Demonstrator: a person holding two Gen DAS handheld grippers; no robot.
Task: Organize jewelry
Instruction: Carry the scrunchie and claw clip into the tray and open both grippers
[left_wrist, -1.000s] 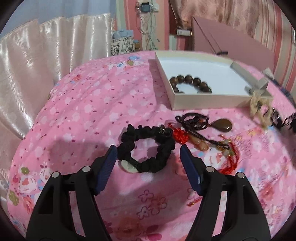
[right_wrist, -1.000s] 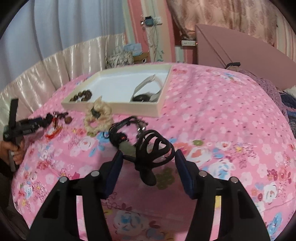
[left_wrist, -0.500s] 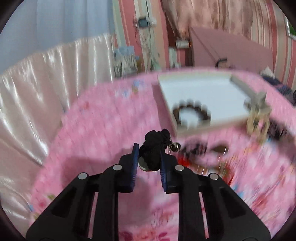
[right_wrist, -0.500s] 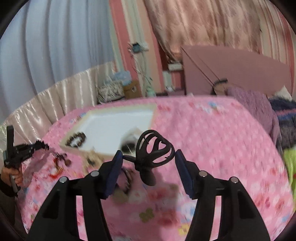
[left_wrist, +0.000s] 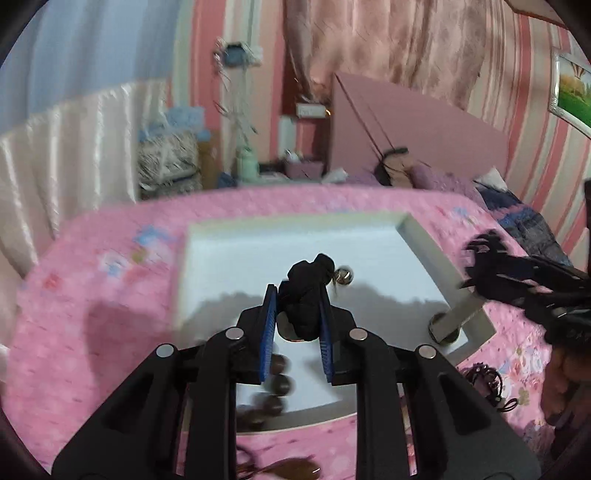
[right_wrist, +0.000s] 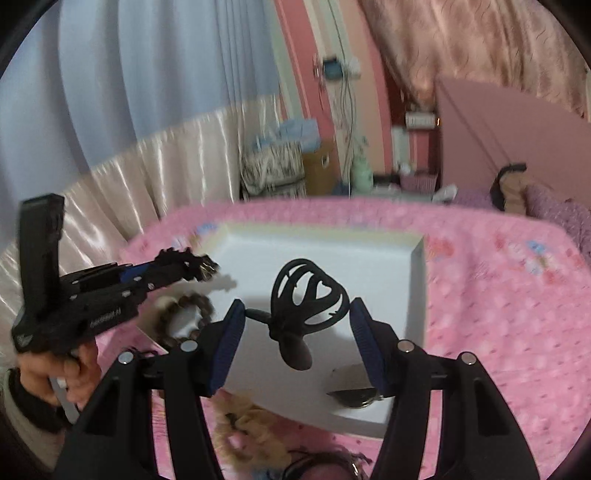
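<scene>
Two blue-padded fingers of the left gripper (left_wrist: 297, 314) are pinching a bunched black scrunchie (left_wrist: 308, 295) in the left wrist view, the jaws closed to a narrow gap around it. A small metal bell (left_wrist: 344, 275) is hanging at the scrunchie's top. The load is hovering over the white tray (left_wrist: 424, 243), which is sitting on the pink floral bedspread (left_wrist: 92, 295). A brown bead bracelet (left_wrist: 275, 384) is lying in the tray's near corner, partly hidden by the fingers. The right gripper (left_wrist: 480, 266) is entering from the right edge.

In the right wrist view, the right gripper (right_wrist: 295, 325) is standing fairly wide, its pads bracing a black heart-pattern hair clip (right_wrist: 306, 295) above the tray (right_wrist: 417, 288). The left gripper (right_wrist: 199, 266) is reaching over the tray's left edge, above the bracelet (right_wrist: 192, 306)
</scene>
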